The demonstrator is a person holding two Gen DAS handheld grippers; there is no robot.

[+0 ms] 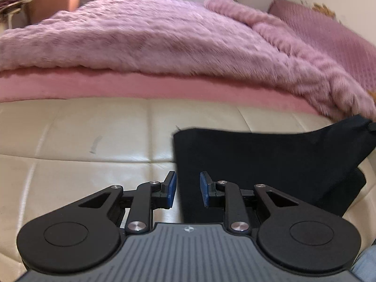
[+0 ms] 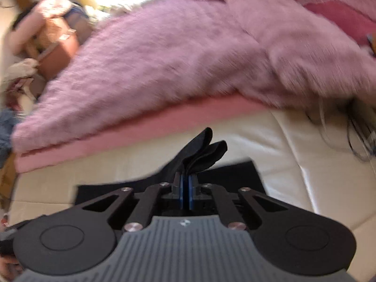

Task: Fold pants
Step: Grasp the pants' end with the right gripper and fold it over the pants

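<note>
Black pants (image 1: 258,162) lie on a cream leather surface (image 1: 82,141), partly folded. In the left wrist view my left gripper (image 1: 188,189) is open, its blue pads on either side of the pants' left edge, just above the fabric. In the right wrist view my right gripper (image 2: 187,188) is shut on a bunched fold of the pants (image 2: 202,155) and holds it lifted above the rest of the cloth (image 2: 235,176).
A fluffy pink blanket (image 1: 164,35) over a pink mattress edge (image 1: 117,87) rises just beyond the cream surface. A mauve pillow (image 1: 329,37) lies at the right. Brown furniture (image 2: 56,54) and clutter stand at the far left.
</note>
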